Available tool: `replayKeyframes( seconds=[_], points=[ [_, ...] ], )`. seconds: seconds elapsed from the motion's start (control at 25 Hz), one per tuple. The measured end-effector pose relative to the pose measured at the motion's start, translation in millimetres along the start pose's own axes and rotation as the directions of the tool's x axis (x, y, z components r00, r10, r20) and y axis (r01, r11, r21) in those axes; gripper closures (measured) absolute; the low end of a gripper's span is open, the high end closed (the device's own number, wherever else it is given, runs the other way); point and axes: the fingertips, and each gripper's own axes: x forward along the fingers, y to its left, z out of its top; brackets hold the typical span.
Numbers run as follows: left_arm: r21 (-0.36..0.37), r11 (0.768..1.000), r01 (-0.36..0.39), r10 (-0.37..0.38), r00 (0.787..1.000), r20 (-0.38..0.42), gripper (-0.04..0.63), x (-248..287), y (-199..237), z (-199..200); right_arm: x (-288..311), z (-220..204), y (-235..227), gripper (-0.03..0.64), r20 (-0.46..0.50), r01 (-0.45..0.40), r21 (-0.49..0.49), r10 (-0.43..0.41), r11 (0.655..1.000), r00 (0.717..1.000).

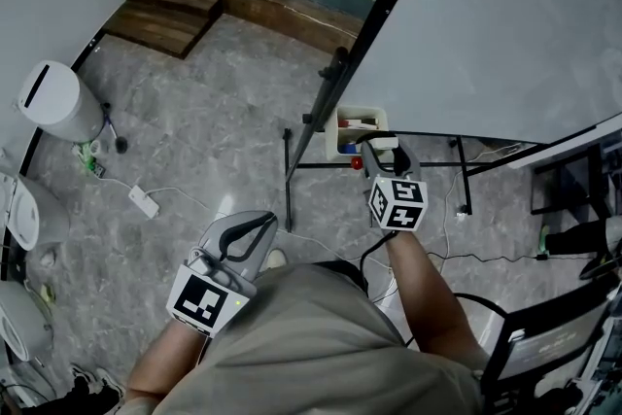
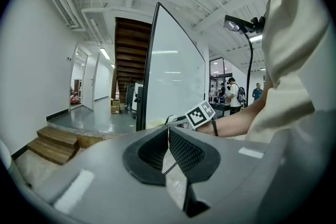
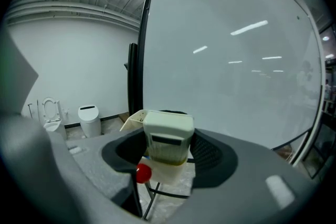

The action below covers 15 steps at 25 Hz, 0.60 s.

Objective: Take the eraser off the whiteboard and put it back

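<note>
In the head view, the left gripper [image 1: 255, 230] is held low, close to the person's body and over the grey floor [image 1: 214, 131]. Its jaws are seen pressed together. The right gripper [image 1: 389, 156] is held out in front, near the bottom edge of the big whiteboard [image 1: 505, 24]. A pale eraser [image 1: 383, 144] is seen at its tips, just beside the small white tray [image 1: 342, 123] at the board's lower corner. A few small things lie in the tray, too small to tell apart. A little red ball [image 1: 358, 163] is seen just under the tray. Wooden steps [image 1: 170, 10] are seen further up the floor, and a white bin [image 1: 53, 97] is seen at the left. In the left gripper view, the two black pads are shut together and nothing is held between them. The whiteboard is seen edge-on ahead. The marker cube [image 2: 200, 113] of the right gripper is seen beside it, at the end of the person's arm [image 2: 236, 122]. In the right gripper view, the eraser is clamped between the two jaws, with a pad pressed on each side. The whiteboard is seen behind and above it. The tray is seen just behind the eraser, a bit to the left, and the red ball is seen low by the left pad. A toilet [image 3: 50, 110] is seen by the far wall, next to the white bin.
</note>
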Motion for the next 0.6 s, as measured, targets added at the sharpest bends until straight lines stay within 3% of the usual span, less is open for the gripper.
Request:
replayKeyframes(
  seconds=[0.6],
  points=[
    [-0.003,1.0,0.007,-0.007,1.0,-0.009,0.583,3,-4,0,4,-12,3,0.351,0.007,0.002,-0.035,-0.001,0.999,1.0]
  ],
)
